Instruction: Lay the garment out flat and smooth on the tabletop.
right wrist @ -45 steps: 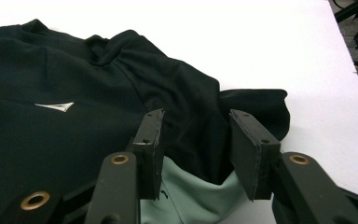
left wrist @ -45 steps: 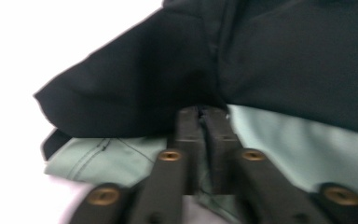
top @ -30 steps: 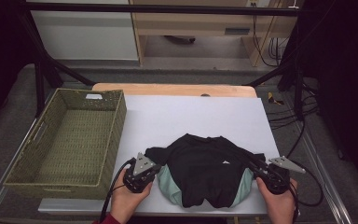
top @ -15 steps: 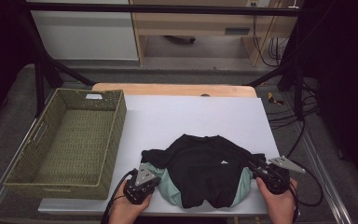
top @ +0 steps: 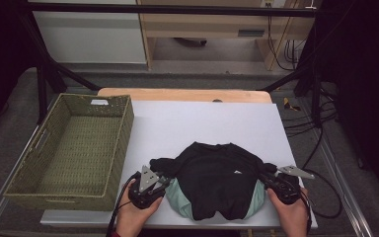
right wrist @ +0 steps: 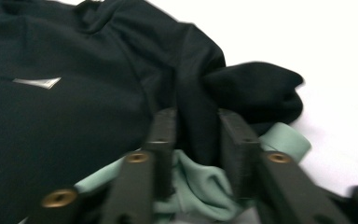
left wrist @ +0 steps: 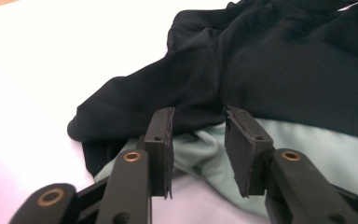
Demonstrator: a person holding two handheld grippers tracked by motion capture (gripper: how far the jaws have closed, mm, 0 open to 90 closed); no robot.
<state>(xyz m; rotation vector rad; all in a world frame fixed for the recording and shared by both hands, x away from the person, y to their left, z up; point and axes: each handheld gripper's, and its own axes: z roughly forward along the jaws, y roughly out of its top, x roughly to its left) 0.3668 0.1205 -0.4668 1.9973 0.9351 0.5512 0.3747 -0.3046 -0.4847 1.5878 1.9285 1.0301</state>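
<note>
Two hand-held tongs work at a black shirt [top: 219, 177] lying on the near part of a white table [top: 202, 123].

The left tongs [top: 164, 178], at the shirt's left edge, have just been opening; their jaws stand spread with pale green cloth [left wrist: 205, 149] between them, not pinched. The right tongs [right wrist: 196, 135], at the shirt's right edge, have just been closing and pinch a fold of black fabric. A wicker basket [top: 34, 177] sits on the left.

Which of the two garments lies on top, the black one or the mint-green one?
The black garment is on top. It bears a small pale mark on its front and covers the mint-green garment, which peeks out beneath it along the near edge.
</note>
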